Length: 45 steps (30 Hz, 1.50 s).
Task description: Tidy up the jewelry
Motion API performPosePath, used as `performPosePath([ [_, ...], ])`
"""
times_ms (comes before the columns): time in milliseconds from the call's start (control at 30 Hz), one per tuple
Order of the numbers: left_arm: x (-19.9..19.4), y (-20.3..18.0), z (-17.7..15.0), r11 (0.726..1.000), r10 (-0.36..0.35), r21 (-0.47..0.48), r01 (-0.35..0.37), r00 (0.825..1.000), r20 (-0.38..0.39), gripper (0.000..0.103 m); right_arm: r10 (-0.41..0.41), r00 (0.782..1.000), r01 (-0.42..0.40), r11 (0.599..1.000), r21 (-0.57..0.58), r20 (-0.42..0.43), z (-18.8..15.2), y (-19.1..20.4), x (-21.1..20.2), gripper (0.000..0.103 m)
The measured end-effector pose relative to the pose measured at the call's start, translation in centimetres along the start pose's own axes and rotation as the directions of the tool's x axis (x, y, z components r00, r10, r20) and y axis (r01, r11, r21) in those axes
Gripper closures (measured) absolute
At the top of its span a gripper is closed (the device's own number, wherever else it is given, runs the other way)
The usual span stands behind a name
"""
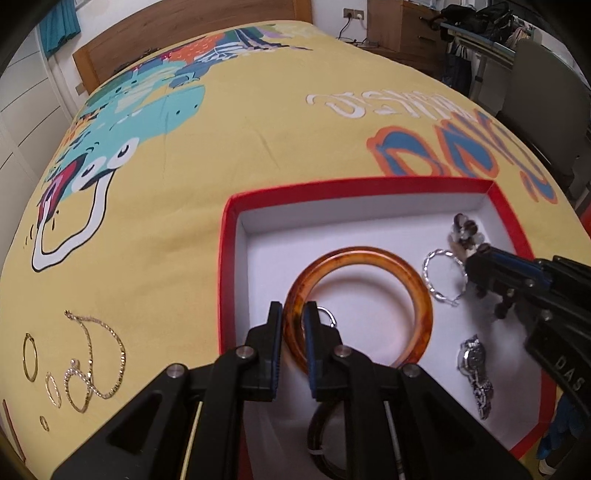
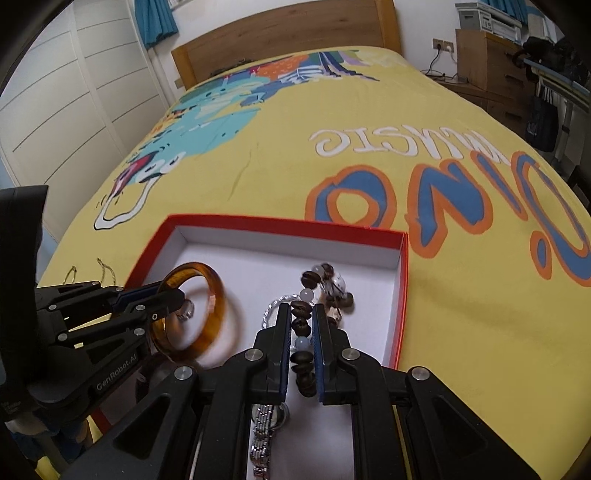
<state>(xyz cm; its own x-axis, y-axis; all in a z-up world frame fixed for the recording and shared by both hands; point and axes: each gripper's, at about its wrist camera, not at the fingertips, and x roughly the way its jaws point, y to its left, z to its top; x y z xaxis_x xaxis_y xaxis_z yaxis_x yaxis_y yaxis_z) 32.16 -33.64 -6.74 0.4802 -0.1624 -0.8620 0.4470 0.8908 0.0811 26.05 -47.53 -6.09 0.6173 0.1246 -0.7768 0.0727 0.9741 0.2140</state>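
While over red box (image 1: 511, 221), left hand-held gripper (image 1: 293, 314) clamps amber bangle (image 1: 417, 291); right hand-held gripper (image 2: 301, 317) clamps bead bracelet (image 2: 306, 280).

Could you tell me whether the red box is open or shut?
Open: the red box has no lid on, and its white inside shows the bangle.

This is looking like a bedroom in a home. A bed (image 2: 280, 155) under a yellow cartoon-print cover is stretching away beyond the fingers to a wooden headboard (image 2: 280, 40). White wardrobe doors (image 2: 74, 110) are standing to their left, blue curtains (image 2: 155, 22) hanging behind, and a wooden dresser (image 2: 487, 55) is sitting far right.
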Motion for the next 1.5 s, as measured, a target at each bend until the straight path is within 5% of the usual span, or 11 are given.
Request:
performPosePath([
  [267, -0.4, 0.0, 0.1, 1.0, -0.001, -0.012, 0.0, 1.0, -0.004, 0.09, -0.01, 1.0, 0.01, 1.0, 0.017, 0.005, -0.2, -0.7, -1.0, 0.088],
  [367, -1.3, 0.1, 0.2, 1.0, -0.012, -0.023, 0.013, 1.0, 0.01, 0.082, -0.011, 1.0, 0.01, 1.0, 0.018, 0.02, -0.1, -0.6, -1.9, 0.084],
  [700, -7.5, 0.0, -0.8, 0.997, -0.056, -0.049, 0.061, 0.994, 0.095, 0.077, -0.021, 0.998, 0.018, 0.998, 0.056, 0.06, -1.4, -0.8, -6.6, 0.067],
  [1033, -13.9, 0.7, -5.5, 0.999, -0.036, -0.037, 0.04, 0.994, 0.104, 0.071, 0.037, 0.992, -0.052, 0.991, 0.125, 0.121, -4.4, 0.4, -12.7, 0.047],
  [1500, -20.9, 5.1, -14.0, 0.996, 0.033, -0.087, -0.022, 0.992, 0.125, 0.069, 0.087, 0.985, -0.099, 0.992, 0.077, 0.15, -9.6, 6.6, -18.6, 0.047],
])
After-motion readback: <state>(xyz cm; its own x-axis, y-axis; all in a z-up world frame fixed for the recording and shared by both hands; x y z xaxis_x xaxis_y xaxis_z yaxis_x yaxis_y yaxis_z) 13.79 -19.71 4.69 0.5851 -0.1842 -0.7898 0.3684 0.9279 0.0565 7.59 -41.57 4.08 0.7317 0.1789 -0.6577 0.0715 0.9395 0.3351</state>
